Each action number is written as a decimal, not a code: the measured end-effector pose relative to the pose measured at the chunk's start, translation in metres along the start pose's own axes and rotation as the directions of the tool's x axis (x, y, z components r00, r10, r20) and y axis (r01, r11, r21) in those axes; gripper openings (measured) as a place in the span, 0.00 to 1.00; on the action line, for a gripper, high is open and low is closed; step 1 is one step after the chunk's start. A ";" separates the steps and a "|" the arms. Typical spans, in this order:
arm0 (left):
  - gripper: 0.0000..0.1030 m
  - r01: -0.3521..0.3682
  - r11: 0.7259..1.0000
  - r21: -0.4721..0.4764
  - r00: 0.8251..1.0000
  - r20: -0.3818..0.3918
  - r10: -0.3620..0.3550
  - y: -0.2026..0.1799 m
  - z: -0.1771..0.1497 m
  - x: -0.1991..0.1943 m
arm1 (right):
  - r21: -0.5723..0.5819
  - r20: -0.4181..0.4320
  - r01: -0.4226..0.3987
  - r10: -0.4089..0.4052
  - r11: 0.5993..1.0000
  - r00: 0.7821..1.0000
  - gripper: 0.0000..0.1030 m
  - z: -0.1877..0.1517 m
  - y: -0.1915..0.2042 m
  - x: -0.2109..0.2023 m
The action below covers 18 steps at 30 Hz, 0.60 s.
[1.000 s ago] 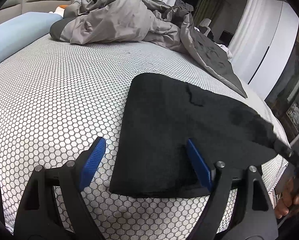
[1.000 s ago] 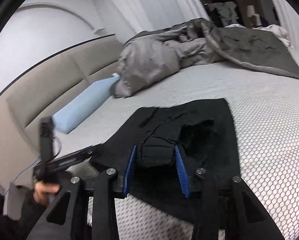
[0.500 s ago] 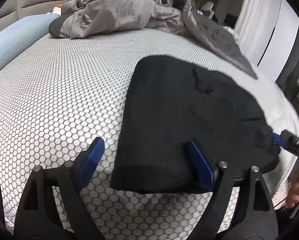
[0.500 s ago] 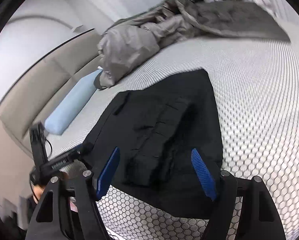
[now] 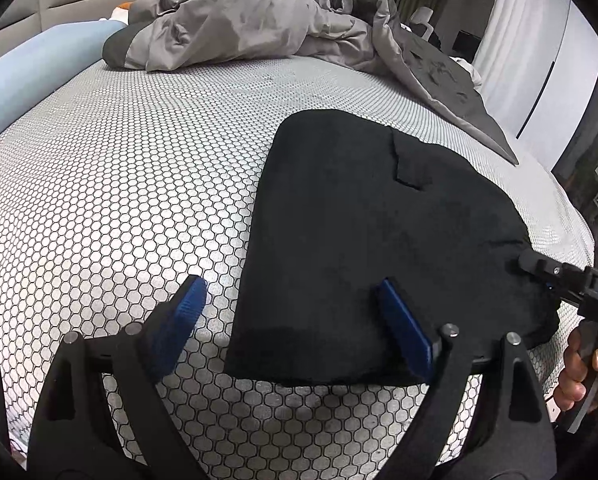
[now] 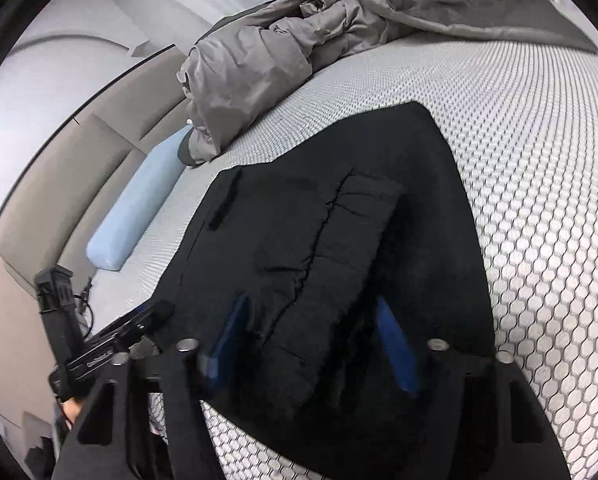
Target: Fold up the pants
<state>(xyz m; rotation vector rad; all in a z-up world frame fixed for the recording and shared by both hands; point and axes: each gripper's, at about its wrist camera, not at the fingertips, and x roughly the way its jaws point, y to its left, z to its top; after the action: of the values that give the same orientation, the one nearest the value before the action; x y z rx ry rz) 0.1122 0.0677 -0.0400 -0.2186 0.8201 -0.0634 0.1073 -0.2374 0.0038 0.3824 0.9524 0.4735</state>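
The black pants lie folded and flat on the honeycomb-patterned bed. My left gripper is open and empty over the folded bundle's near left corner, one blue finger over the sheet and one over the cloth. In the right wrist view the pants show a seam and a back pocket. My right gripper is open above their near edge, holding nothing. The right gripper also shows at the pants' right edge in the left wrist view.
A crumpled grey duvet lies at the far side of the bed. A light blue bolster lies along the beige headboard. White curtains hang at the right. The bed edge runs close below both grippers.
My right gripper was shut on a bunched part of the pants one second ago; it has let go and opened, and the cloth now lies flat. The left gripper stayed open and shifted slightly.
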 end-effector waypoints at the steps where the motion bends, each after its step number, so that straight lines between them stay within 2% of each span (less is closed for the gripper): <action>1: 0.84 0.003 1.000 -0.003 1.000 0.001 -0.003 0.001 0.000 0.000 | 0.008 0.017 -0.018 0.018 1.000 1.000 0.59 0.001 0.001 -0.004; 4: 0.84 0.008 1.000 -0.007 1.000 0.001 -0.008 0.002 -0.001 -0.002 | 0.021 0.039 -0.059 0.058 0.998 0.998 0.59 0.001 -0.003 -0.016; 9: 0.84 0.010 1.000 -0.004 1.000 0.000 -0.010 0.002 -0.002 -0.004 | 0.060 -0.062 -0.110 0.113 0.992 0.992 0.60 -0.011 -0.016 -0.018; 13: 0.84 0.017 1.000 0.007 1.000 0.002 -0.017 -0.002 0.000 -0.004 | 0.012 -0.092 -0.077 0.077 0.997 0.993 0.60 -0.005 -0.012 -0.001; 14: 0.84 0.018 1.000 0.011 1.000 0.005 -0.018 -0.003 0.001 -0.005 | -0.013 -0.081 -0.060 0.058 0.998 0.995 0.54 -0.003 -0.008 0.001; 15: 0.84 0.016 1.000 0.013 1.000 0.014 -0.016 -0.002 0.001 -0.006 | -0.039 -0.064 -0.050 0.047 0.998 0.997 0.39 -0.004 -0.003 0.001; 16: 0.84 0.015 1.000 0.010 1.000 0.019 -0.016 -0.002 0.001 -0.007 | -0.066 -0.040 -0.053 0.051 0.996 0.998 0.28 -0.004 0.002 -0.001; 17: 0.84 0.017 1.000 0.002 0.999 0.028 -0.017 0.000 0.002 -0.009 | -0.078 -0.022 -0.082 0.080 0.994 0.997 0.21 -0.004 0.007 -0.005; 18: 0.84 0.022 1.000 -0.010 0.999 0.037 -0.021 0.002 0.002 -0.012 | -0.094 -0.001 -0.116 0.116 0.989 0.993 0.18 -0.004 0.012 -0.012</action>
<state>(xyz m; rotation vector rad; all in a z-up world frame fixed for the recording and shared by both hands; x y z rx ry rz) 0.1052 0.0718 -0.0304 -0.2376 0.7815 -0.0751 0.0952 -0.2334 0.0161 0.3546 0.9027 0.6214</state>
